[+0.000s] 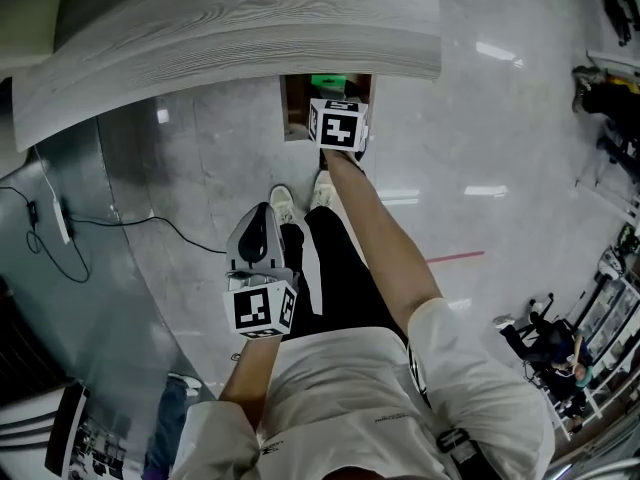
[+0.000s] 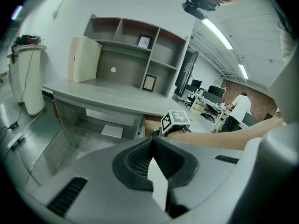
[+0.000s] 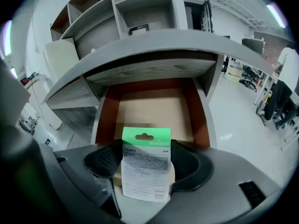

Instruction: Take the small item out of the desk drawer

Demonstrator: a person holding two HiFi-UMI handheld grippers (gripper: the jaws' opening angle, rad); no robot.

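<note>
My right hand-held gripper (image 3: 145,161) is clamped on the small item (image 3: 145,146), a flat card packet, white with fine print and a green header with a punched hang-hole. The ribbed black pads (image 3: 105,162) press it from both sides and it stands upright between them. The packet is over the front edge of the open drawer (image 3: 199,118), above its bare floor. The drawer is a shallow box with reddish-brown walls and a smooth tan bottom. It sticks out from under the worktop (image 3: 154,45), a thick slab of pale grey wood grain with a rounded edge. My left hand-held gripper (image 1: 258,253) hangs well back from the drawer, over the glossy grey floor (image 1: 200,168). Its dark textured jaws are pressed together on nothing.
</note>
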